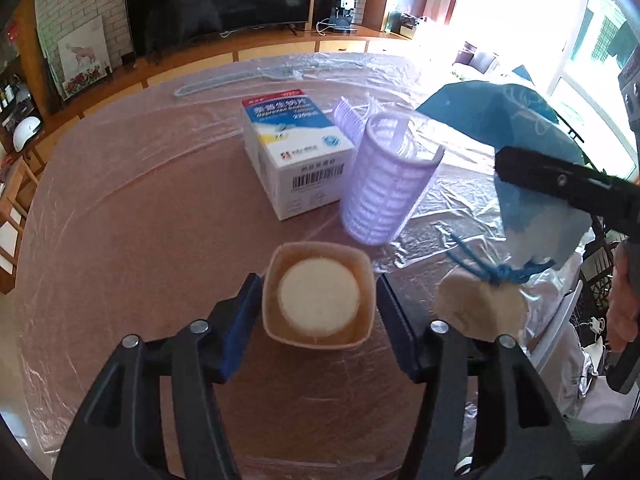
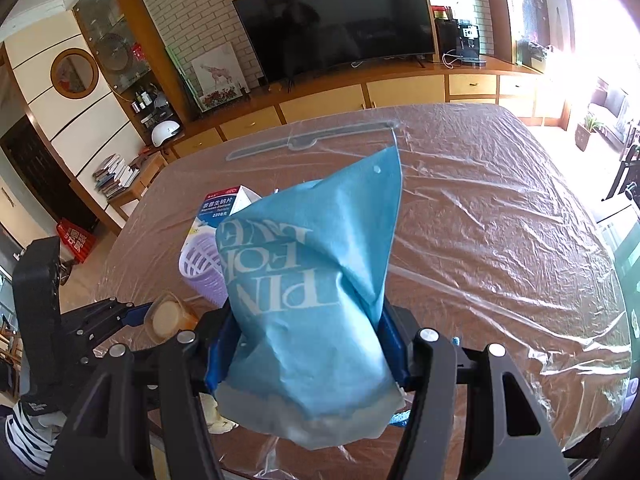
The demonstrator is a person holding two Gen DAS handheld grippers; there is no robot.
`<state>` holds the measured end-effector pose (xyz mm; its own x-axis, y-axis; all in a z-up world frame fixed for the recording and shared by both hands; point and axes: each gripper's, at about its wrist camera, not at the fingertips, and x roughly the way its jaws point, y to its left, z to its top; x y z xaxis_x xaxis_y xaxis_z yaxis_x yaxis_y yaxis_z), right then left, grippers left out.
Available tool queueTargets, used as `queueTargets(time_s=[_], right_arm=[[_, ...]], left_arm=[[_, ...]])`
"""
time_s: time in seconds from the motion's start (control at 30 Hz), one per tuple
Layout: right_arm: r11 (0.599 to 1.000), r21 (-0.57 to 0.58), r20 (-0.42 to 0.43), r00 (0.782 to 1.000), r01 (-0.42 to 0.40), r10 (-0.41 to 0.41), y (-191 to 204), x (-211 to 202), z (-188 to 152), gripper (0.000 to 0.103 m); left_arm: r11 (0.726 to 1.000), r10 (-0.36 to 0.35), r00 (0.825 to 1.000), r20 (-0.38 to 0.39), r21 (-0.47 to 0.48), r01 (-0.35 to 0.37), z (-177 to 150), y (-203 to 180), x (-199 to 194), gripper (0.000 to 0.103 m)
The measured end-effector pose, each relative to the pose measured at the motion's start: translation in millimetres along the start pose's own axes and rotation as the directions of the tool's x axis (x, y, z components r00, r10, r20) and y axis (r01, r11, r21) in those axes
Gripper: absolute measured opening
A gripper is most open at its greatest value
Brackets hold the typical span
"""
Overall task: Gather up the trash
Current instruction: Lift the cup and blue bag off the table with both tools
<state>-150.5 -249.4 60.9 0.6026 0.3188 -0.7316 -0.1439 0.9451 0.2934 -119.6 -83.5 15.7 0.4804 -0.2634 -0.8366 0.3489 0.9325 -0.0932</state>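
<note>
A small beige cup (image 1: 318, 336) with a white round disc inside stands on the plastic-covered table (image 1: 140, 220). My left gripper (image 1: 318, 280) is open, its blue pads (image 1: 240, 320) flanking the cup with a thin gap on each side. My right gripper (image 2: 308, 320) is shut on a blue paper bag (image 2: 312, 264) with white lettering, held up above the table's near edge. In the left wrist view the bag (image 1: 500, 120) hangs at the right, its blue string (image 1: 500, 272) dangling over a beige round piece (image 1: 480, 308).
A white medicine box (image 1: 296, 152) and a purple hair roller (image 1: 388, 188) stand just beyond the cup. A long pale strip (image 2: 312, 140) lies under the plastic at the table's far side. A TV (image 2: 336, 28) and low cabinets stand behind.
</note>
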Motion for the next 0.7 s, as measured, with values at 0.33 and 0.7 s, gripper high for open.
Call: queueTargets(time_s=[0.33, 0.7], right_arm=[[1.000, 0.009, 0.019, 1.000, -0.013, 0.013, 5, -7, -4, 0.059], [0.999, 0.034, 0.022, 1.000, -0.006, 0.005, 4, -18, -14, 0.059]], left_arm=[[1.000, -0.001, 0.999, 0.039, -0.025, 0.002, -1, 5, -13, 0.047], [0.999, -0.029, 0.997, 0.069, -0.031, 0.031, -2, 11, -25, 0.047]])
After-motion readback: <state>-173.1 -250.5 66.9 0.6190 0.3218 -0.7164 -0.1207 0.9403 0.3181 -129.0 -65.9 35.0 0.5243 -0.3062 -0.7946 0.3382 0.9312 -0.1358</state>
